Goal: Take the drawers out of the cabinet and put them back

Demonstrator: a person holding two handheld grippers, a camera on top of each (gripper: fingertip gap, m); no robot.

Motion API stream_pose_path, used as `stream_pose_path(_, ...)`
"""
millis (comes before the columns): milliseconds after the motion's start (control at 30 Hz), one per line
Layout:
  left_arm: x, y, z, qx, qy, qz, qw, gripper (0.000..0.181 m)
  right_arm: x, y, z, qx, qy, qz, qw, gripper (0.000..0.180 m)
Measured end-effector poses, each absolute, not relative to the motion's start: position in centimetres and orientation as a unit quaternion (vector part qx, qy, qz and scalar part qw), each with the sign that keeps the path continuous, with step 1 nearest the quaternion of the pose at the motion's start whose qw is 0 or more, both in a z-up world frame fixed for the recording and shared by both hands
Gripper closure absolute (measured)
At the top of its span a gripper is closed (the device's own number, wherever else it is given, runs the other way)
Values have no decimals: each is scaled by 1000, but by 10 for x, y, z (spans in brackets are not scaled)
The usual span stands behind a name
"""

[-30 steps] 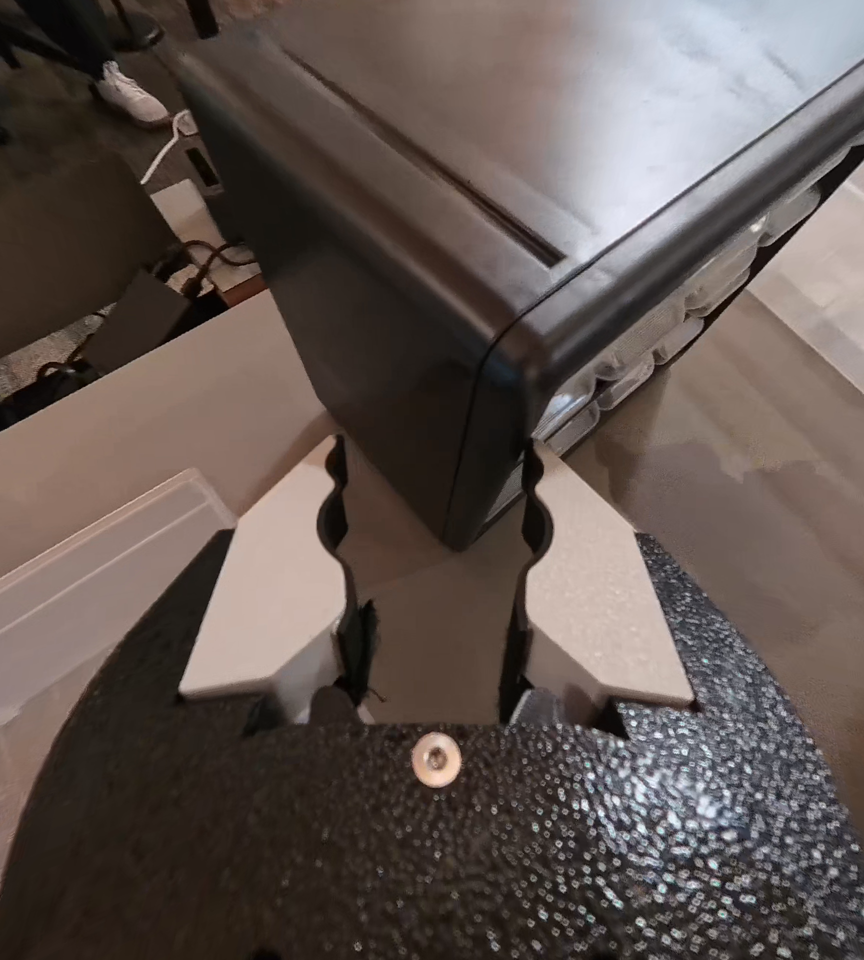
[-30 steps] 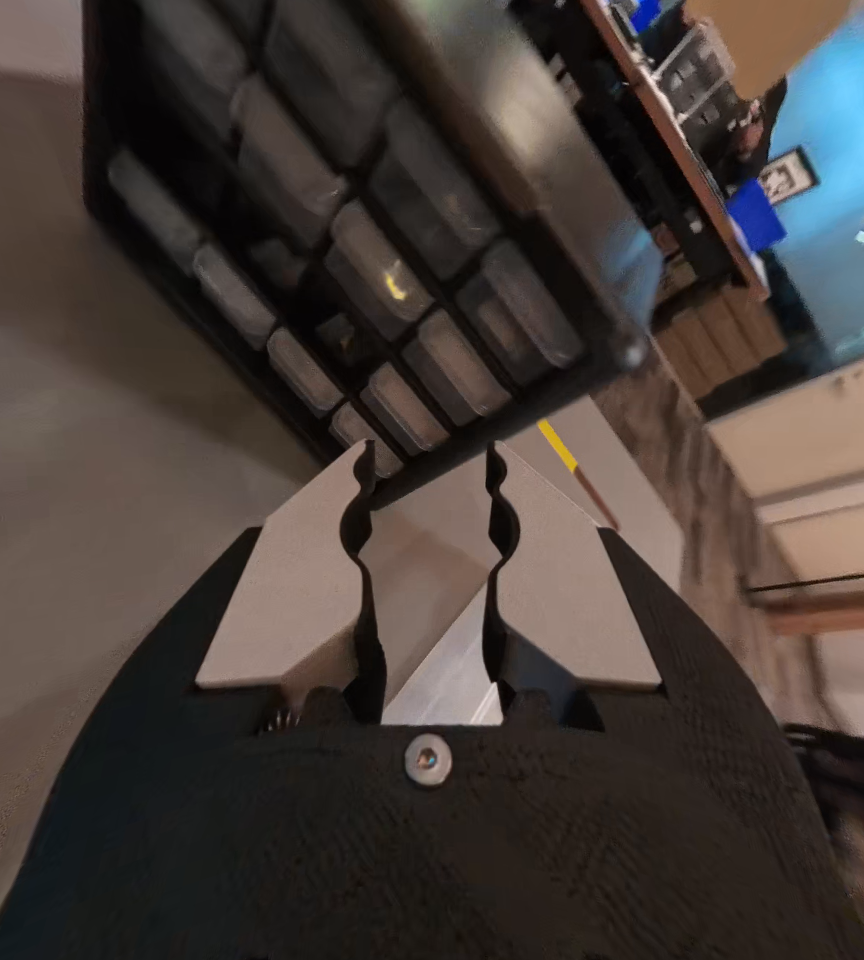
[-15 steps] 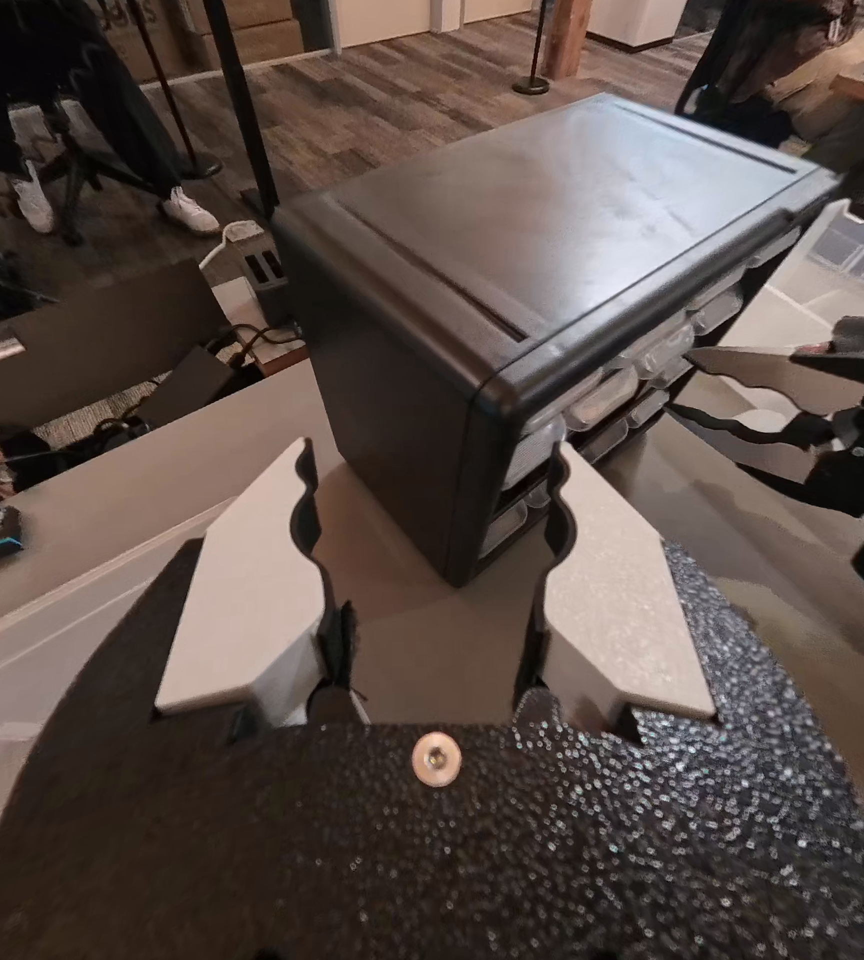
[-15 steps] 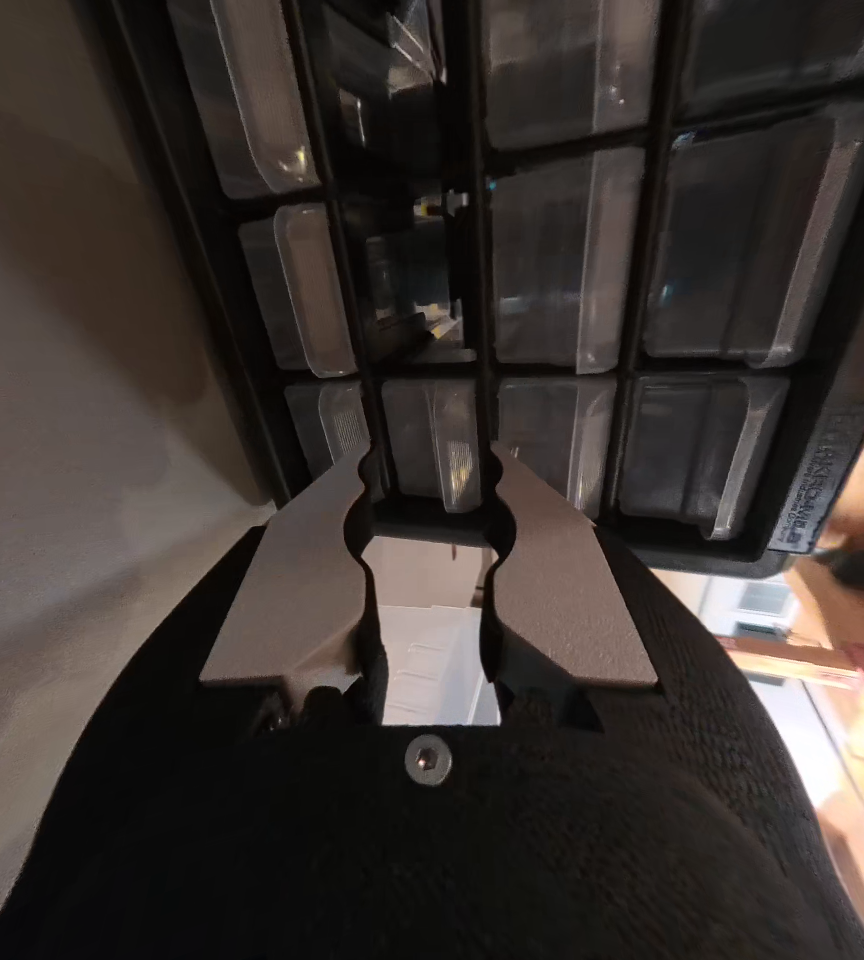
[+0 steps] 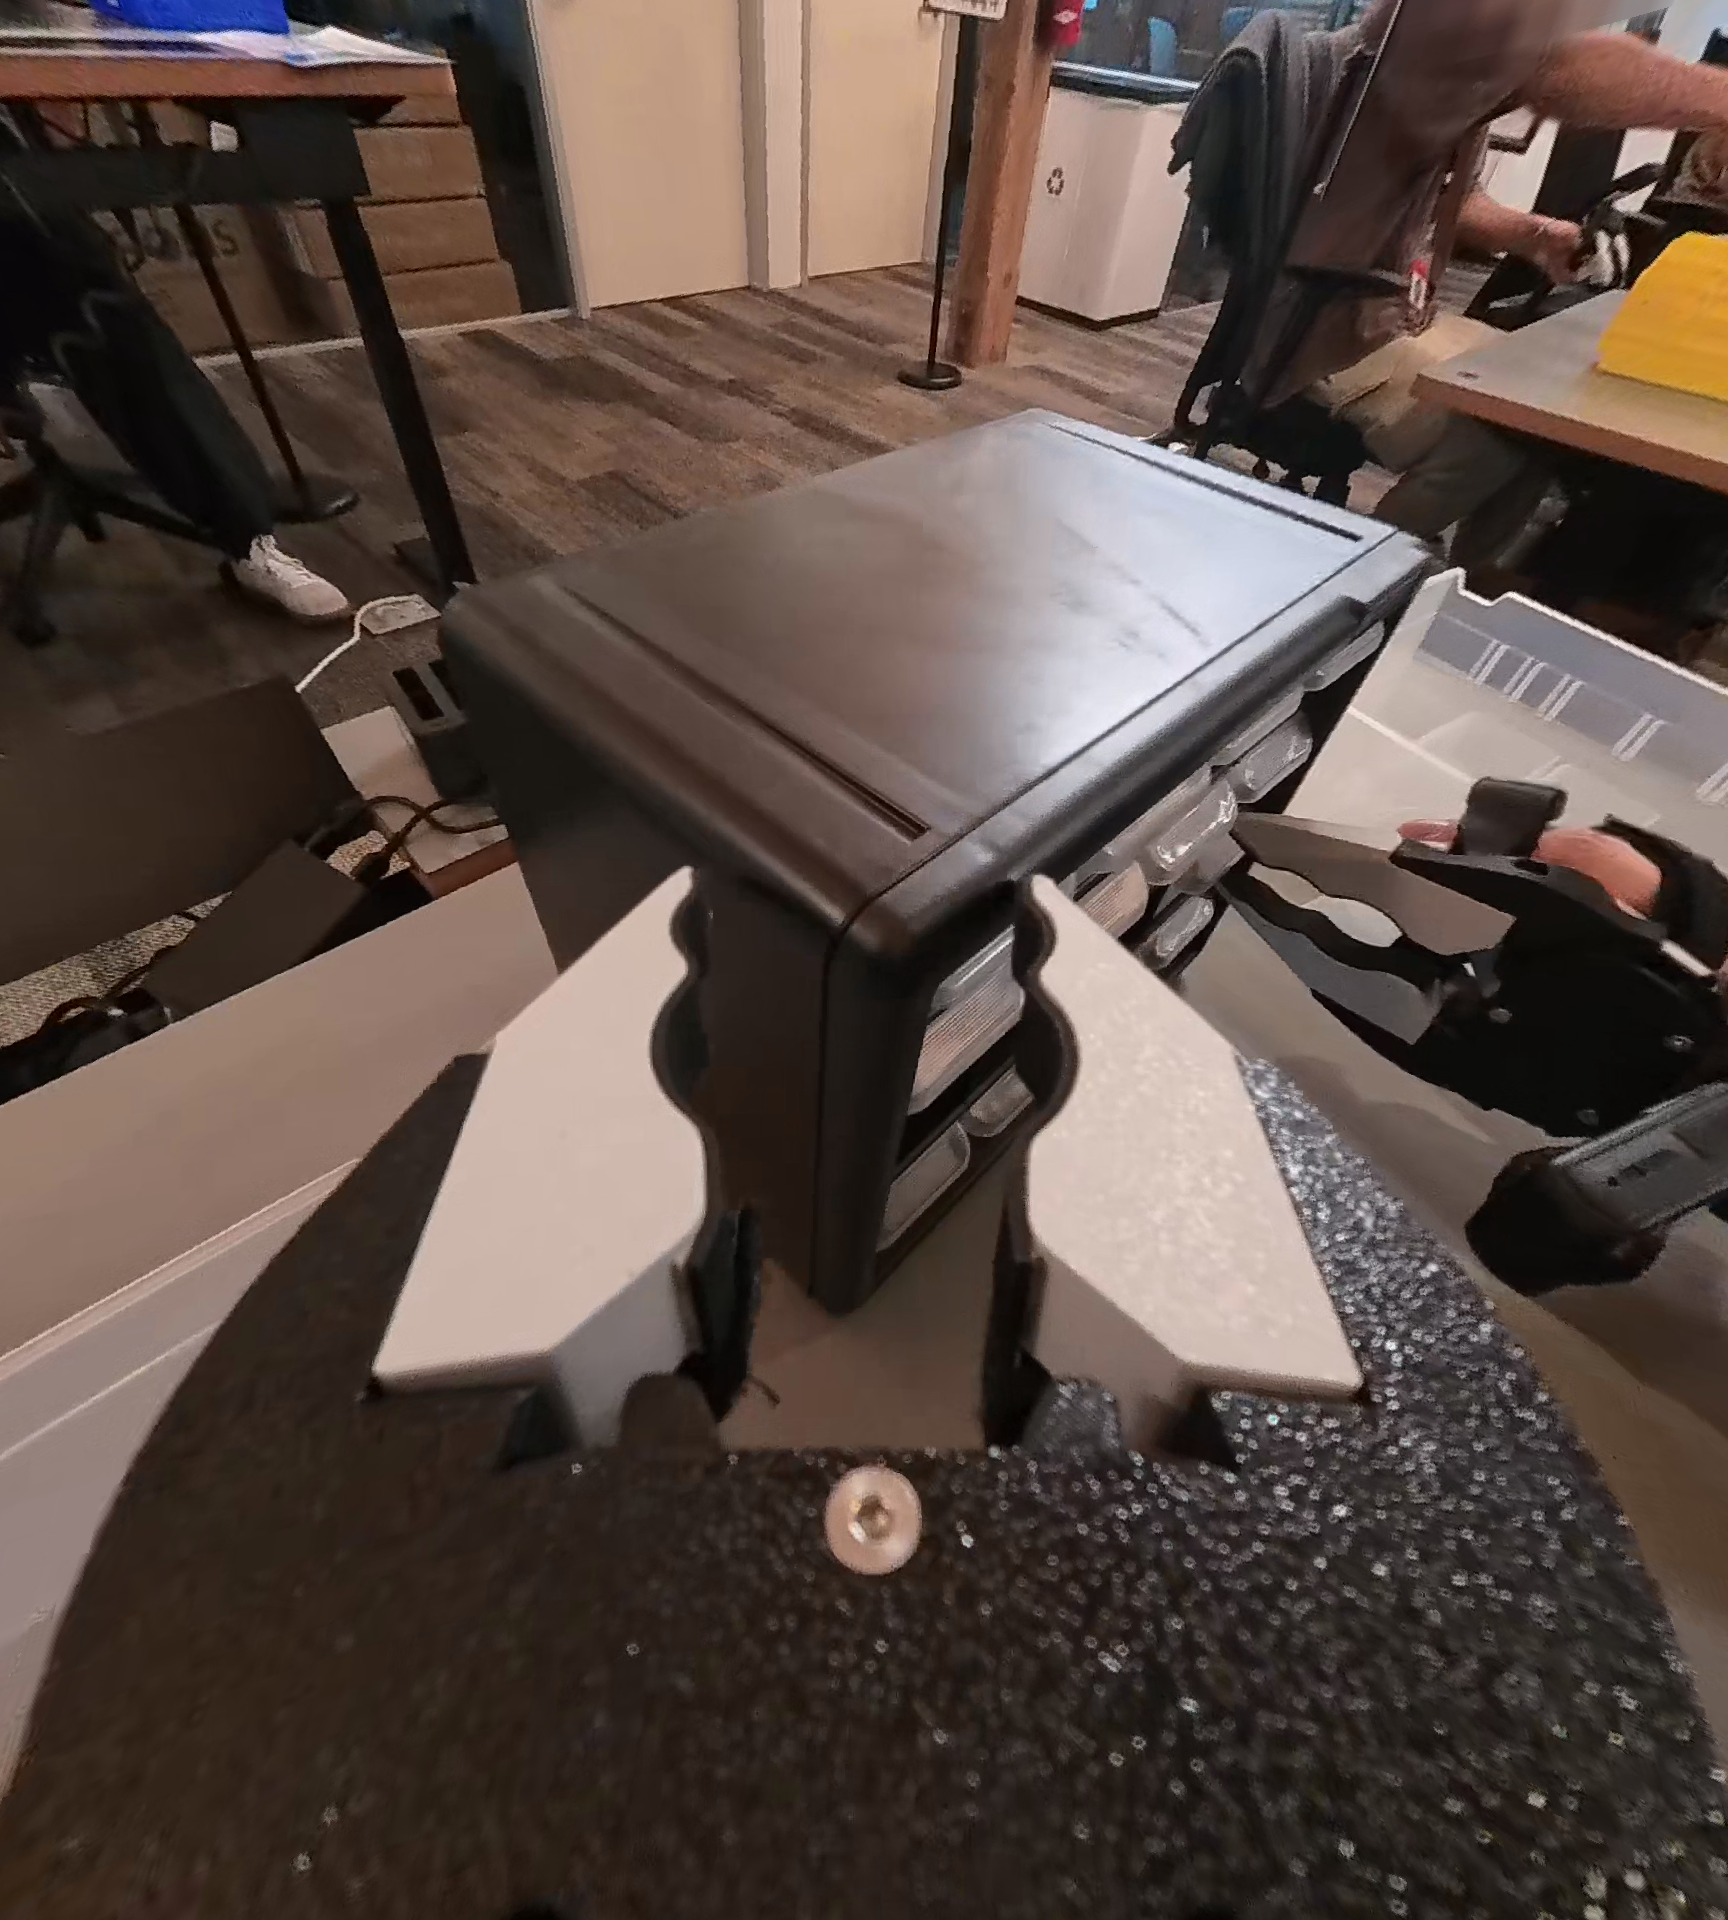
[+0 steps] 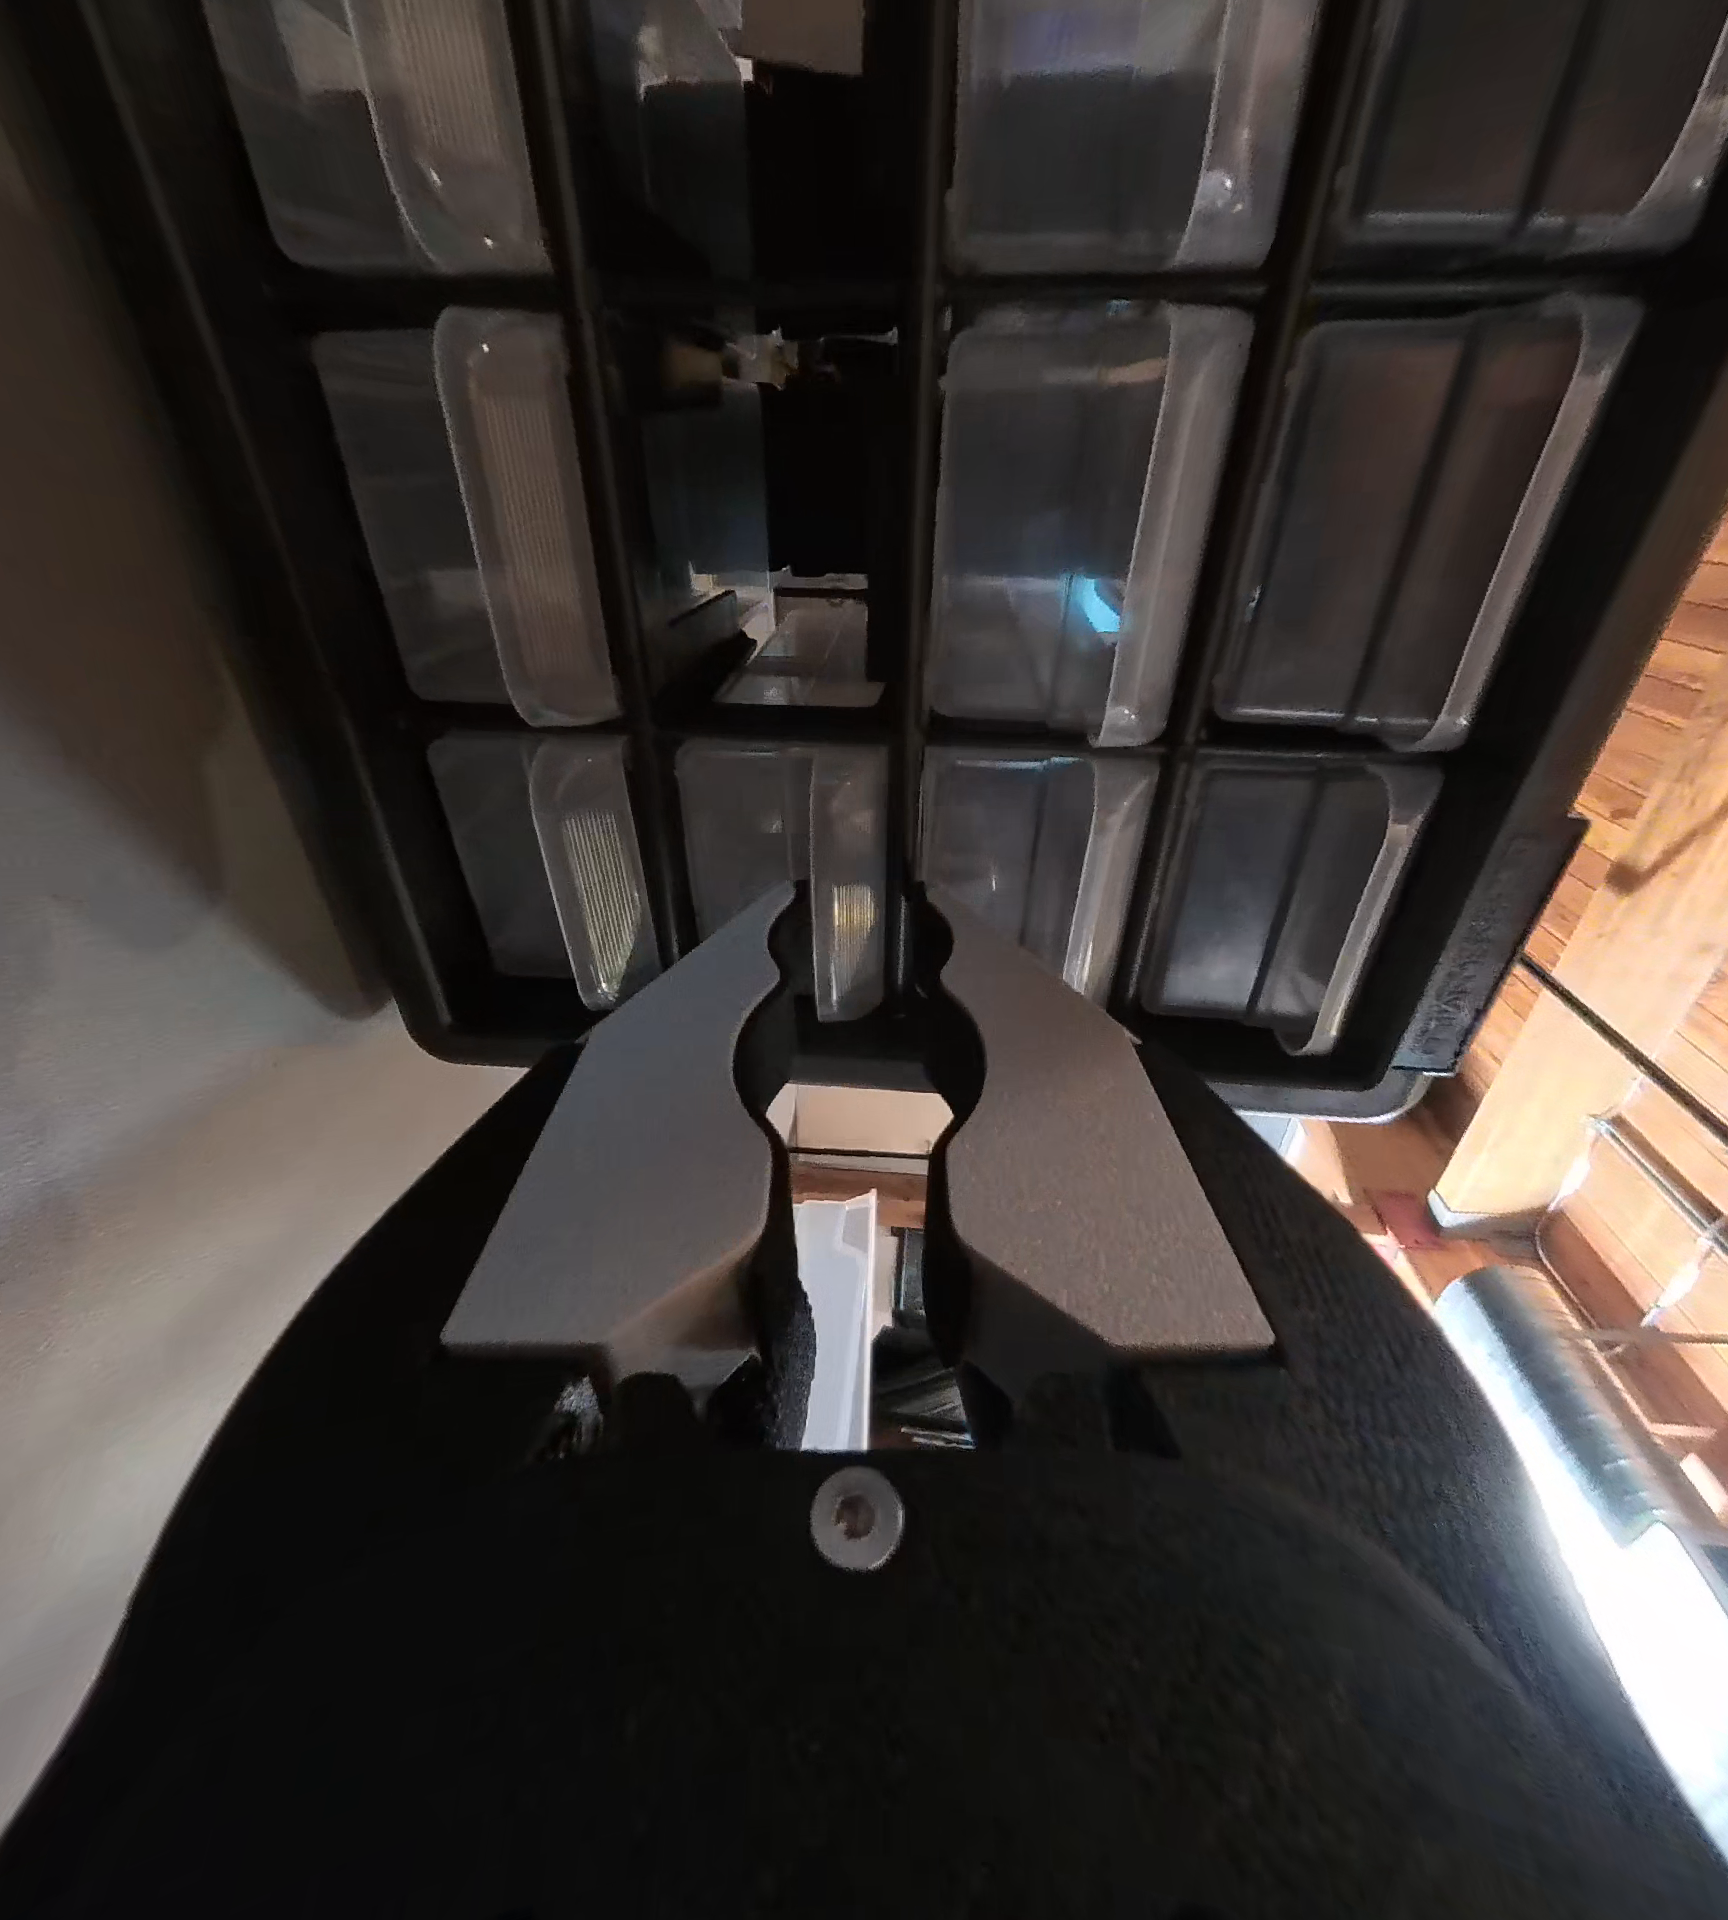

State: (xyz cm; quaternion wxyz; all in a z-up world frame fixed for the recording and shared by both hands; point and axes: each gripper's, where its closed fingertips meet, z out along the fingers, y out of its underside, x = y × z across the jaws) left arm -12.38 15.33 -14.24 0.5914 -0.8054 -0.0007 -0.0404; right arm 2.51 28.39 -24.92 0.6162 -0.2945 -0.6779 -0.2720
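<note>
**Right gripper at a top-row drawer handle; left gripper straddling the cabinet corner**

The grey table carries a black cabinet, standing upright near its middle. A clear plastic bin sits just beyond the cabinet on the right side, and part of another pale bin shows at the lower left. In the background, a person sits at a second table bearing a yellow object.

The cabinet front holds a grid of clear drawers. In the right wrist view, which is rolled sideways, two compartments in one line stand open and dark, without drawer fronts.

The left gripper is held above the table at the cabinet's near top corner. Its jaws are spread wide, one finger to either side of the corner, holding nothing; contact with the cabinet cannot be determined.

The right gripper is at the drawer front, with the handle of one top-row drawer between its fingertips. The jaws are narrowed but a gap remains visible, and whether they press on the handle cannot be told. In the left wrist view the right gripper reaches the cabinet front from the right, with a hand on it.
</note>
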Motion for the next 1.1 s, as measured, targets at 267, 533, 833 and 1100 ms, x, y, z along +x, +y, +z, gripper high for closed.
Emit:
stream_pose_path(267, -121, 154, -142, -802, 3, -51, 595, 129, 41, 270, -252, -302, -676, -275, 613, 170)
stream_pose_path(533, -123, 154, -142, -799, 0, -59, 598, 130, 73, 227, -252, -300, -689, -258, 607, 168)
stream_pose_path(833, -122, 154, -142, -797, 0, -68, 600, 131, 61, 234, -267, -390, -756, -106, 515, 116)
stream_pose_path(1100, -122, 154, -142, -796, 0, -71, 601, 131, 68, 223, -279, -433, -808, -57, 396, 156)
